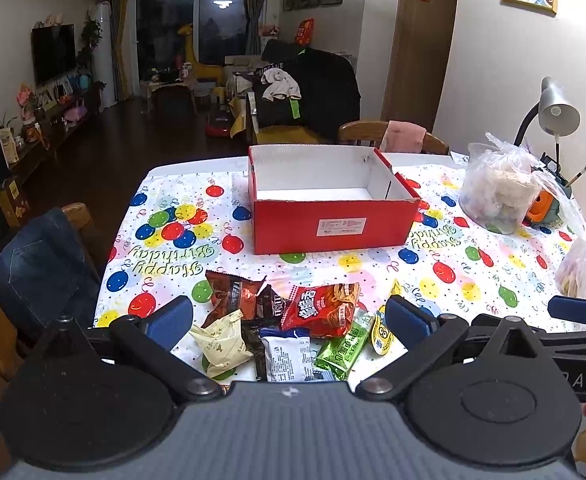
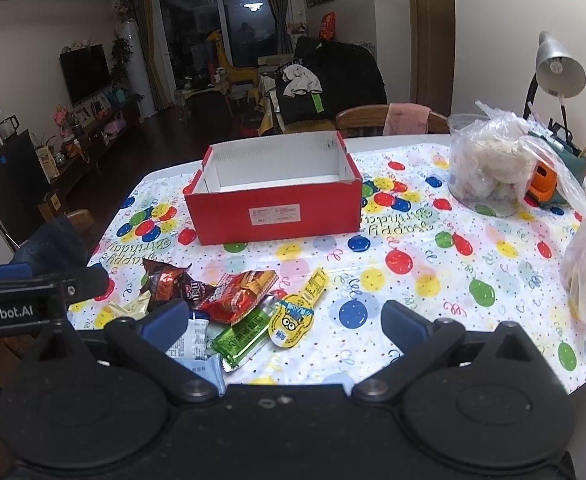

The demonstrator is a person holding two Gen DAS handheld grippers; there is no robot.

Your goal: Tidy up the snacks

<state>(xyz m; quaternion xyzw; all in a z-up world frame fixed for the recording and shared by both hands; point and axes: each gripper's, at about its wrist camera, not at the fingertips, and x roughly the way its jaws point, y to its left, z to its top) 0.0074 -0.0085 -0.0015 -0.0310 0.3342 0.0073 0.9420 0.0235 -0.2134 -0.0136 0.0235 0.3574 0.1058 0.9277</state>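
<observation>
The empty red box (image 1: 335, 222) sits long side facing both grippers, beyond the snack pile (image 1: 289, 328) on the balloon-print desk (image 1: 473, 280), a dim living room behind, both grippers' jaws spread wide

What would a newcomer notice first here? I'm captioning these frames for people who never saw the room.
The open red box stands empty at the middle of the balloon-print tablecloth. Nearer the camera, a loose pile of snack packets lies between the fingers of the open left gripper. The right gripper is open too, over the pile's right edge.
</observation>
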